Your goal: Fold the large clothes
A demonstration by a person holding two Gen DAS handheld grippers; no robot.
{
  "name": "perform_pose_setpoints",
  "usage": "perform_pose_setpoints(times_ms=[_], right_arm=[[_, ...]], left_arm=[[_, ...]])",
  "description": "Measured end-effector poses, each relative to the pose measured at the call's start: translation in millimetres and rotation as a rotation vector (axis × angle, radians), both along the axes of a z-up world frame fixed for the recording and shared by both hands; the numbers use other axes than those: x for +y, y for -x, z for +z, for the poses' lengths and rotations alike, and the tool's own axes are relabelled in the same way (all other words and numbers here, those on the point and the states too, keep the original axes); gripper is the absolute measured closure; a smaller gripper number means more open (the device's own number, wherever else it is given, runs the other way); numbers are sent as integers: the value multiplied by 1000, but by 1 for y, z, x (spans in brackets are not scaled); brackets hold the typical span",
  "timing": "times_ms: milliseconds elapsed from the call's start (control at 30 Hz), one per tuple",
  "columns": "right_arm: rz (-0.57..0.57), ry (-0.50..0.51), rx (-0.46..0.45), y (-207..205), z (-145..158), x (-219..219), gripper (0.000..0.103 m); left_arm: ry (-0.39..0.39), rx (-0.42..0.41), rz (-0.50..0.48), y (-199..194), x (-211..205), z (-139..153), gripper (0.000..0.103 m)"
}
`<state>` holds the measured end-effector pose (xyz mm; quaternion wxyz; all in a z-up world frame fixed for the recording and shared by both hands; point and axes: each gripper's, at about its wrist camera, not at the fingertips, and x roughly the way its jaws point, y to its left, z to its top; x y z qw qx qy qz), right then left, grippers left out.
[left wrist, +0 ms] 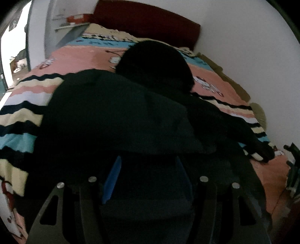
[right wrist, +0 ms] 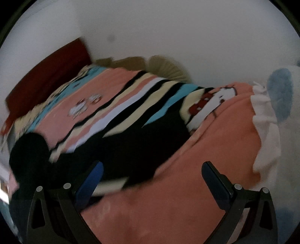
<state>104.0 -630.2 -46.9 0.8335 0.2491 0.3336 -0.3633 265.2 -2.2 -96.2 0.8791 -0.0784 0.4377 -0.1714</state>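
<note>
A large black garment (left wrist: pixel 116 116) with a hood (left wrist: pixel 153 63) lies spread on the bed's striped pink blanket (left wrist: pixel 80 60). One sleeve (left wrist: pixel 234 127) stretches to the right. My left gripper (left wrist: pixel 148 165) hovers over the garment's near hem with its blue-padded jaws apart; dark cloth fills the gap and no clamp shows. In the right wrist view the garment (right wrist: pixel 131 135) lies left of centre. My right gripper (right wrist: pixel 152 169) is wide open and empty above the pink blanket (right wrist: pixel 187 197), its left finger (right wrist: pixel 93 178) next to the sleeve end.
A dark red headboard (left wrist: pixel 146 20) stands at the bed's far end against a white wall. A shelf with an orange box (left wrist: pixel 76 17) is at the far left near a bright doorway. A white frilled cushion (right wrist: pixel 266 120) lies at the bed's right edge.
</note>
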Motion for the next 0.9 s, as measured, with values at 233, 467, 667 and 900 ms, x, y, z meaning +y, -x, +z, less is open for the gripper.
perform_pose_setpoints(times_ms=[233, 467, 667, 900], right_arm=[[-108, -155, 10, -37, -31, -82, 0], [-131, -159, 114, -62, -68, -126, 1], [-102, -113, 219, -79, -85, -130, 10], [-23, -73, 280, -86, -87, -119, 41]], left_arm=[[17, -18, 35, -3, 20, -13, 45], [3, 11, 3, -9, 11, -34, 45], [5, 19, 6, -9, 8, -40, 45], [-11, 16, 12, -6, 5, -40, 45]])
